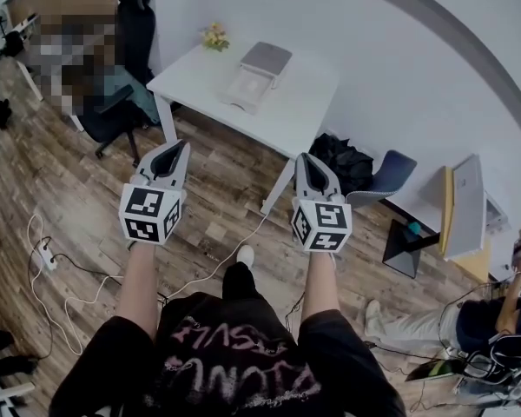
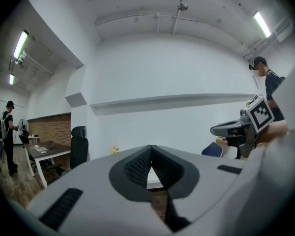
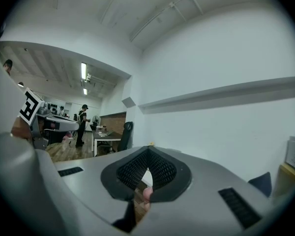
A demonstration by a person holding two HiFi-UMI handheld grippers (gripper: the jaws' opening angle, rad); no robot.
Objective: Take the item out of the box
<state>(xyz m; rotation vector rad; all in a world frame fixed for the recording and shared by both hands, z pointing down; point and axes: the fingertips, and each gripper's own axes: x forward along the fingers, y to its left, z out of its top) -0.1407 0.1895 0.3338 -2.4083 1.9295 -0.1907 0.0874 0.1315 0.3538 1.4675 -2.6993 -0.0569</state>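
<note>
Clearly not begun yet: box [image 1: 247,88] sits open on the white table [image 1: 304,102], grey lid [image 1: 267,57] tipped up behind it, yellow flowers [image 1: 214,36] at the far corner. Contents too small to make out. Box well apart from both grippers. Left gripper [image 1: 177,146] and right gripper [image 1: 305,157] held level, side by side, each with jaws pressed together on nothing. My judgement for doing it well: step up to the table's near edge, square up to the box, part the jaws before reaching over the rim. One gripper might steady the box wall while the other lifts the item straight up, clear of the lid. Power strip [image 1: 43,255] with loose cable on the wood floor [image 1: 217,172], so mind the feet
</note>
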